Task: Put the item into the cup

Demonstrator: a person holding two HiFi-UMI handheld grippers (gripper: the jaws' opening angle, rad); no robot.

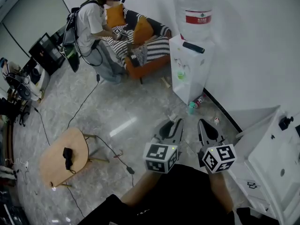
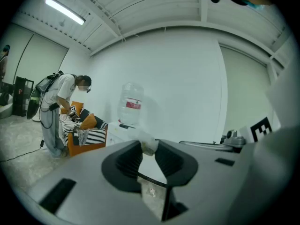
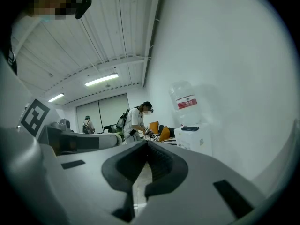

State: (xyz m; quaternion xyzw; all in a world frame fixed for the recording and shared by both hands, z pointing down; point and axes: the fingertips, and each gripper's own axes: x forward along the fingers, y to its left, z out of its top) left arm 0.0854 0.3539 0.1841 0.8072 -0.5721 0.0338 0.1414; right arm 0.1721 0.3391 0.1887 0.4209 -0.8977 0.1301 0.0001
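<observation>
At the foot of the water dispenser (image 1: 190,67), in the head view: a small teal cup (image 1: 191,108) on the floor, touching or just beside the dispenser's base. Upright or tipped: not determinable at this size. Next to it, nearer the wall, a small bottle-like object (image 1: 199,101). Well short of the dispenser, low in the frame: left gripper (image 1: 176,122) and right gripper (image 1: 202,122), side by side, both aimed toward the dispenser and held close to level. Both well apart from the cup.

In the left gripper view: clenched on the item (image 2: 148,146), a small pale crumpled scrap pinched at the very tips of the jaws, with nothing deeper in the throat. Material not determinable. Dispenser ahead and slightly left of the tips. No sight of the cup here, presumably below the gripper body.

In the right gripper view: jaws closed tip to tip, nothing between them. Dispenser ahead and to the right of the tips.

Judged step: carry phase, with the item secured and the approach to the cup not yet made. Next move calls for closing in on the dispenser's foot, lowering and tipping the left gripper to a position directly over the cup's mouth, then releasing. Calls for care: small mouth, light scrap, liable to cling to a pad or drift aside on release.
</observation>
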